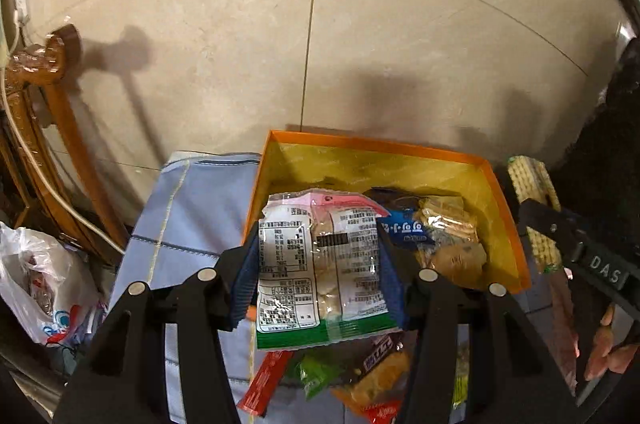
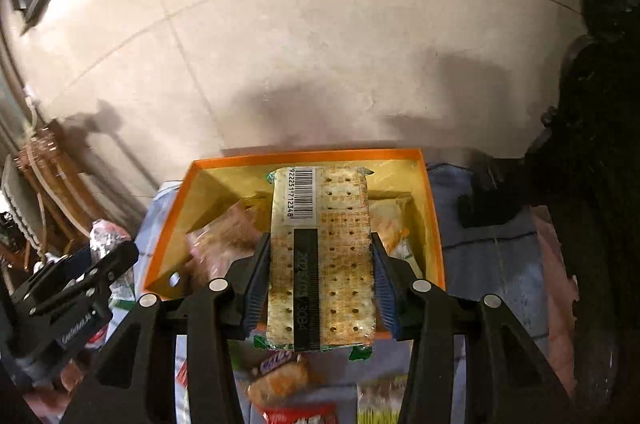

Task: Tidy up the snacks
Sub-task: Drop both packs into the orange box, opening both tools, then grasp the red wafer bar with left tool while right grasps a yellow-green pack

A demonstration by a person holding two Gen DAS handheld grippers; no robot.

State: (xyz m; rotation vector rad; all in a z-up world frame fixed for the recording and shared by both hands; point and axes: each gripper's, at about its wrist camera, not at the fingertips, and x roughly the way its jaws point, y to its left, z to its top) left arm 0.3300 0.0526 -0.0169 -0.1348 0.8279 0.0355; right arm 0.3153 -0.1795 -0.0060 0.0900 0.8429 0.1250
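My left gripper (image 1: 318, 264) is shut on a clear snack packet with a pink top, a green bottom and printed labels (image 1: 320, 264), held above the near edge of an orange box (image 1: 376, 143) with a yellow inside. Several snack packs (image 1: 440, 232) lie in that box. My right gripper (image 2: 320, 276) is shut on a cracker pack with a barcode (image 2: 324, 256), also over the orange box (image 2: 304, 155). Loose snacks (image 1: 360, 376) lie on the blue cloth (image 1: 192, 216) below both grippers. The right gripper's body (image 1: 580, 248) shows at the right of the left wrist view.
The box and cloth rest on a low surface over a pale tiled floor (image 1: 320, 23). A carved wooden chair (image 1: 48, 95) and a white plastic bag (image 1: 36, 284) stand at the left. A dark shape (image 2: 592, 143) fills the right side. A person's hand (image 1: 608, 344) grips the right tool.
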